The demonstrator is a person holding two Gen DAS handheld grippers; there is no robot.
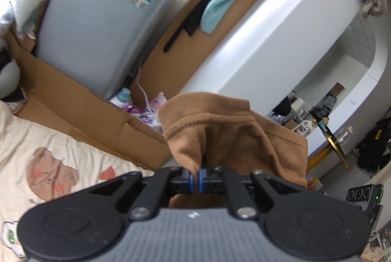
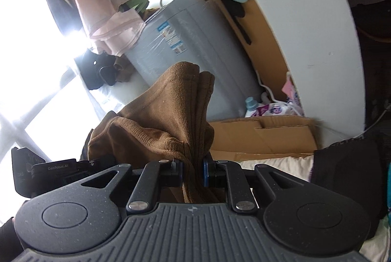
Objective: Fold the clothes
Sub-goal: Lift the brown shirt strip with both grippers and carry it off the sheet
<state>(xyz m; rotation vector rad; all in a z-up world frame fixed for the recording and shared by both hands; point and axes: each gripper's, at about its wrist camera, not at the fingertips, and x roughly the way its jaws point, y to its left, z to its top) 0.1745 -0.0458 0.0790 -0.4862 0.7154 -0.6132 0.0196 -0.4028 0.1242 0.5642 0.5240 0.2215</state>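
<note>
Both claws are clamped on the soft brown knit garment (image 1: 227, 130), held up off the cream cartoon-print bedsheet (image 1: 48, 147). The left gripper (image 1: 198, 180) pinches a thin edge, jaws nearly shut; the right gripper (image 2: 193, 172) grips a thicker bunched fold, jaws slightly apart around it. Behind stands a grey washing machine (image 1: 97, 24) and flattened cardboard (image 1: 80, 105). It looks like the lift-and-spread step; next likely calls for drawing the corners apart and laying it flat
</note>
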